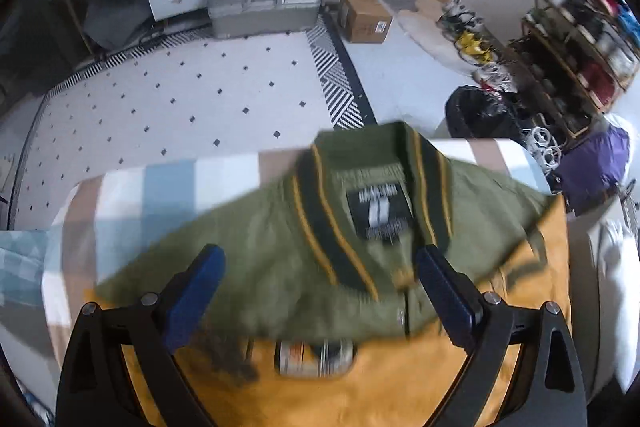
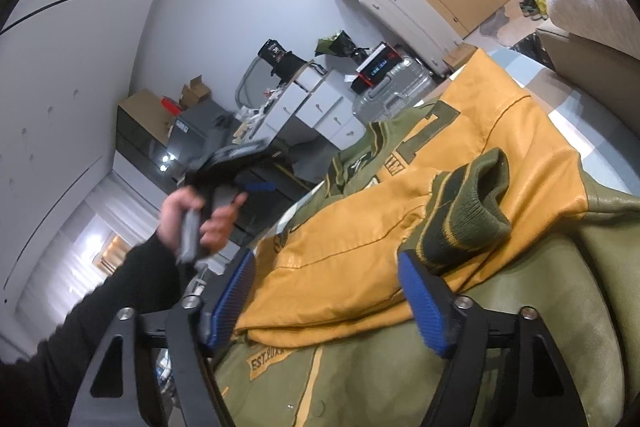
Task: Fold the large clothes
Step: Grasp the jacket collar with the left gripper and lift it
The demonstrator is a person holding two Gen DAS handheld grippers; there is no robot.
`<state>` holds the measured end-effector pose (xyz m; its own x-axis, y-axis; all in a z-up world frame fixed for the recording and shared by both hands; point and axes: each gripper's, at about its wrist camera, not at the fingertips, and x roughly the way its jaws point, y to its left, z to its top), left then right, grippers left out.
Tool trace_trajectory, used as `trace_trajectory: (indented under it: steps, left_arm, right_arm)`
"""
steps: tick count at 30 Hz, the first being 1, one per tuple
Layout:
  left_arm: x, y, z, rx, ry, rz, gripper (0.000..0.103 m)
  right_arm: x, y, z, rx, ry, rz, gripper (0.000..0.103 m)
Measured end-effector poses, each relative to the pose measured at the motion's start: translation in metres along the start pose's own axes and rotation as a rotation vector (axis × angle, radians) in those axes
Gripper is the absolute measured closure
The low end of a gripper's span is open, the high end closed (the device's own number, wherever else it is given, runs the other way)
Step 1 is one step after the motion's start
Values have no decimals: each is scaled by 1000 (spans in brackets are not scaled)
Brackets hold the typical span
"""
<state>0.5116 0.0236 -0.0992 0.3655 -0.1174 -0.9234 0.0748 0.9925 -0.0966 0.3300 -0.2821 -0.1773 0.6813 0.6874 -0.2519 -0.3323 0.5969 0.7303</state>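
Right wrist: open right hand-held gripper (image 2: 326,291) straddles the jacket (image 2: 360,267) sleeve edge

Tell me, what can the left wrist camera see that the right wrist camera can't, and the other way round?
Only the left wrist view shows the jacket's neck label, the spotted floor and a cardboard box. Only the right wrist view shows the ribbed cuff on a yellow sleeve, and the person's hand holding the left gripper. Both show the green and yellow jacket and the silver case.
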Motion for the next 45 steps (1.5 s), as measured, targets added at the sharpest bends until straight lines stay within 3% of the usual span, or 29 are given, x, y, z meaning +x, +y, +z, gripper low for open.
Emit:
trace_trajectory:
  steps: [4,9,11,13,14,19,24,26,31,34,37,41,45]
  left_arm:
    - [36,3,22,17,34,45,9]
    - [64,10,33,19,69,-8,13]
    - [70,7,32,53,90,-14,42]
    - [68,4,28,81,92,1,58]
    - [66,3,25,97,94,-8,71]
    - [44,-2,19,159,64,7,96]
    - [-5,-11,-7,263,-3,-20,97]
    - [-18,-13,-17,286,-14,-27,98]
    - [-22,-7,-24,303,-34,-57,98]
    - [-15,0,-20,272,-39,-81,98]
    - [-11,-1,-17,256,-42,-98,98]
    - [-6,-4,-15,265,-56,-116,98]
    - [0,-1,-17,262,-51,-150,98]
  right_arm:
    - [3,4,-1,-25,11,0,19]
    - [8,5,-2,-29,34,6,18]
    - [9,4,-2,-25,43,5,18]
    - [11,3,-3,-24,54,0,18]
    - [11,3,-2,-24,57,0,18]
    - [11,3,-1,-35,58,-9,18]
    - [10,5,-1,-44,40,-26,18]
    - [9,13,2,-67,35,-71,18]
    - [17,72,47,-267,42,-157,18]
    - [51,96,93,-377,89,-267,18]
    - [105,100,126,-466,193,-347,18]
    - [179,78,153,-517,329,-458,18]
    - [233,48,167,-503,377,-502,18]
